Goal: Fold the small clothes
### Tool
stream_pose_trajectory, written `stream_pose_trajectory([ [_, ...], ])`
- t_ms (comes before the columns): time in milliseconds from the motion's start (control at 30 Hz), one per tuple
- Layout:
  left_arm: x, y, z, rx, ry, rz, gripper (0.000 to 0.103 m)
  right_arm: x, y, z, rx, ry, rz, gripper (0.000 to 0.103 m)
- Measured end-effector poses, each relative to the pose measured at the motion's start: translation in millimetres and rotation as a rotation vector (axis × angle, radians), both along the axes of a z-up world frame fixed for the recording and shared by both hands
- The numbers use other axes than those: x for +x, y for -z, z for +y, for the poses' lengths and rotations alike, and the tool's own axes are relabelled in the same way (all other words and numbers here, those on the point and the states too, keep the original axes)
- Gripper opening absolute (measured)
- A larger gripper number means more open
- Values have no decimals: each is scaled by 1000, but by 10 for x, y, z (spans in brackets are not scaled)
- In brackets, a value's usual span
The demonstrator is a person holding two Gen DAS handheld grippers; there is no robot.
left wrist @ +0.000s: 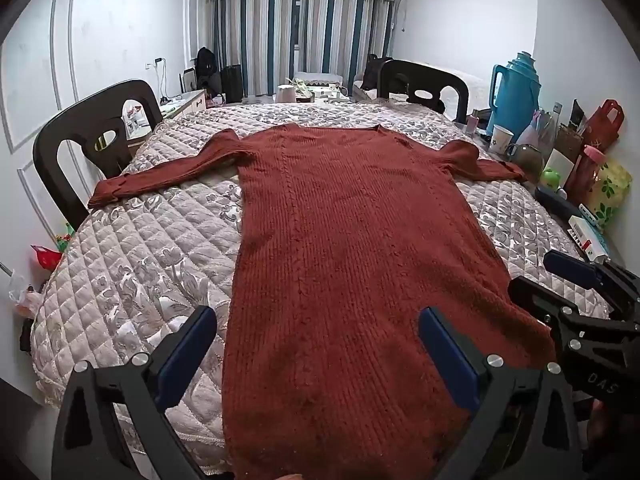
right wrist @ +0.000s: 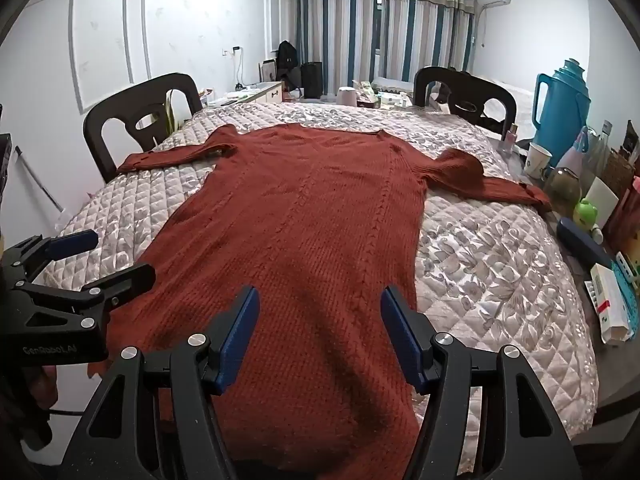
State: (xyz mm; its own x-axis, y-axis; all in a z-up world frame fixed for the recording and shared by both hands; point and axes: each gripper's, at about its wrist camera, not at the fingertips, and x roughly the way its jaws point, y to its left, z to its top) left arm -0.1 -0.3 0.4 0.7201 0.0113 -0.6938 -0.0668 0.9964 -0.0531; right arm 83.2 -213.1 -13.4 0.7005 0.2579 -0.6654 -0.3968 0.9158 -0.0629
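Hovering: left gripper (left wrist: 318, 354), right gripper (right wrist: 320, 334) | tilted down over sweater (left wrist: 352, 240) | fingers (left wrist: 188, 356) apart

Ahead of your grippers stood two dark chairs (left wrist: 92, 140) and striped curtains (left wrist: 300, 36); to their right, a blue thermos (left wrist: 516, 92) (beside a white cup (left wrist: 500, 138)).

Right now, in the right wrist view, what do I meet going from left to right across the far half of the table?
Left dark chair → sweater's left sleeve → sweater body → sweater's right sleeve → white cup → blue thermos.
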Motion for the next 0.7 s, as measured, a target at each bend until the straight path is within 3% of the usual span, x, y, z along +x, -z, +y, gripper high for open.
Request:
stream_pose_trajectory([
  [700, 90, -2, 90, 31, -39, -12, 102, 153, 35, -82, 25, 2, 34, 63],
])
